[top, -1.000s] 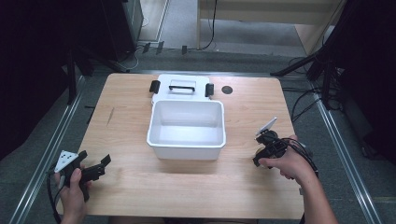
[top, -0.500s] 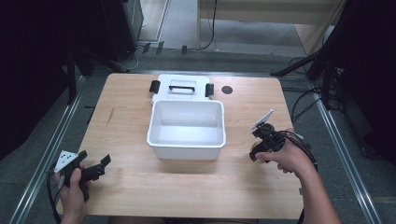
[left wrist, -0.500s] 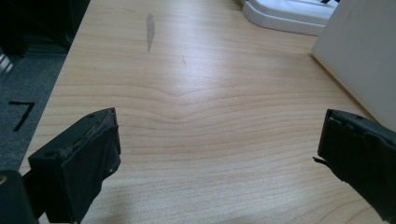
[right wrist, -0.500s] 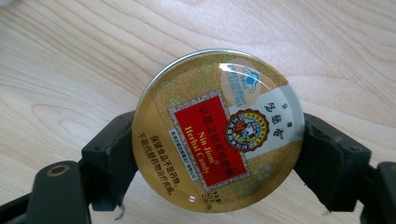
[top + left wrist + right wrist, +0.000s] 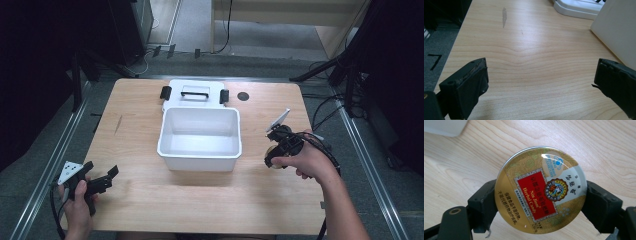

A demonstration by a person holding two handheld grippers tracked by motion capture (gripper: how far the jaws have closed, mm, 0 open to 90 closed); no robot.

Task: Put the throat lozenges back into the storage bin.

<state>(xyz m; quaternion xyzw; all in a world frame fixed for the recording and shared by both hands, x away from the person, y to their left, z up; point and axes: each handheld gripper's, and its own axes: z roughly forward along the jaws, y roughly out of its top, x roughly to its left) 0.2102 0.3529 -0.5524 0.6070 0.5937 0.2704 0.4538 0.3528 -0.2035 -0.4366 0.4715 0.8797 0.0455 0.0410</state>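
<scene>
A round gold tin of herbal candy (image 5: 540,190), with a red label on its lid, sits between the two black jaws of my right gripper (image 5: 540,202), which is shut on its rim above the wood. In the high view my right gripper (image 5: 276,152) is held to the right of the white bin (image 5: 200,150), with a sliver of the tin (image 5: 271,149) showing under it. My left gripper (image 5: 102,179) rests near the table's front left corner, open. In the left gripper view my left gripper (image 5: 539,82) has its jaws wide apart over bare wood.
The white bin is empty and stands mid-table. Behind it lies a white lid (image 5: 195,92) with a black handle and black latches. A dark round hole (image 5: 243,96) marks the tabletop at the back right. Cables trail off the right edge.
My right gripper has shifted left and slightly toward the bin with the tin in it. The left gripper has stayed where it was.
</scene>
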